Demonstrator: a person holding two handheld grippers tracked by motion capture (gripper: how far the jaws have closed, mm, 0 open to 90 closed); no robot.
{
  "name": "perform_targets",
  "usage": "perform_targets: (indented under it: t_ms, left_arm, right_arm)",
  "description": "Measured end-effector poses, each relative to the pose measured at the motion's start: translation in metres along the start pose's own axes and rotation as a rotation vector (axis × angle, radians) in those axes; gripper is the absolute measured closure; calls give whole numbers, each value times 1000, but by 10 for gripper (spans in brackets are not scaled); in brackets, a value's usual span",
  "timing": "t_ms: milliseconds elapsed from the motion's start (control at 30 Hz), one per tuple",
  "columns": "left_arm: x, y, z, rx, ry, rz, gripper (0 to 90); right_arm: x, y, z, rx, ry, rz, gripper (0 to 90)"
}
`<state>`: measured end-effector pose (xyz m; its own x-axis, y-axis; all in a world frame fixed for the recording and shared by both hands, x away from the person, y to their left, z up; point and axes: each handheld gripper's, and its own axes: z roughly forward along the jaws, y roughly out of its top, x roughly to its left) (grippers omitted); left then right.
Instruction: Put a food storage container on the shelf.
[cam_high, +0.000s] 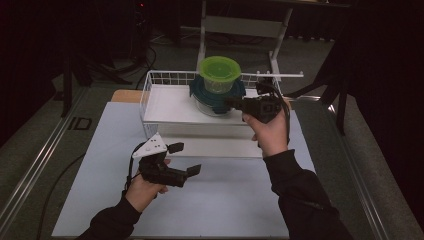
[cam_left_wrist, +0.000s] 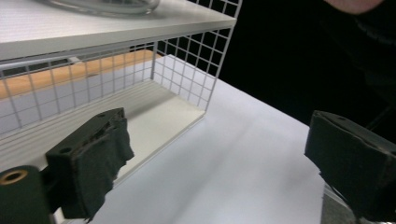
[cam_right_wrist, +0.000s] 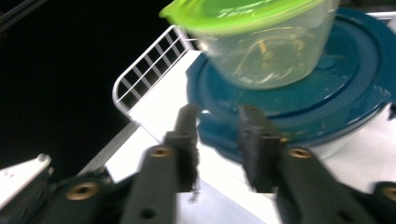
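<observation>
High view looked down on a pale table top with a white wire rack at its far side. On the rack's upper shelf sat a clear bowl with a blue lid, and on that lid stood a smaller clear tub with a green lid.

The right gripper was held up at shelf level, its jaws pointing left at the near rim of the blue-lidded bowl. In the right gripper view the two black fingers stood a modest way apart, with a gap between them and nothing clamped in it; their tips were just in front of the blue lid's edge, and whether they touched it could not be told through the blur. The green-lidded tub sat on the blue lid just beyond.

The left gripper was low over the table, near the rack's front left corner. In the left gripper view its padded fingers stood wide apart and held nothing, aimed toward the rack's lower shelf.
</observation>
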<state>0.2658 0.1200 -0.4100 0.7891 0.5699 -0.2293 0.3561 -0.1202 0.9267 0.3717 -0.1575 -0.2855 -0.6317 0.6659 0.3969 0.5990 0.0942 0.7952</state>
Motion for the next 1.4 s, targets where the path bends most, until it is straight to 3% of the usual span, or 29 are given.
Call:
perform_targets:
  t_ms: [33,67,167,200,233,367,467,733,967,1400]
  left_arm:
    - [-2,2,-1,-11,-9,0,21]
    - [-2,2,-1,-11,-9,0,14]
    - [-5,7,-4,-28,-20,14,11]
    - [-5,7,-4,-28,-20,14,12]
    - [-8,8,-5,-34,-27,17,12]
    - [-11,9,-7,-44,-46,21,12]
    - [-12,8,-8,-46,-49,27,12]
    - [-14,-1,-8,-28,-41,61,12]
    - [-19,-12,-9,-22,-40,85,12]
    - [-18,-39,-8,16,-62,65,12]
  right_arm:
    - [3,-7,-3,-11,15,-16,526]
    - [3,-7,-3,-11,15,-16,526]
    - [7,-23,-9,-48,41,-45,307]
    - [7,-23,-9,-48,41,-45,307]
    - [6,-32,-11,-47,86,-65,220]
    - [6,-52,-13,-58,85,-116,163]
    - [3,-65,-16,-73,89,-125,158]
    - [-3,-101,-19,-102,40,-200,156]
    - [-12,-127,-21,-102,41,-185,157]
    - [-33,-170,-23,-71,24,-158,165]
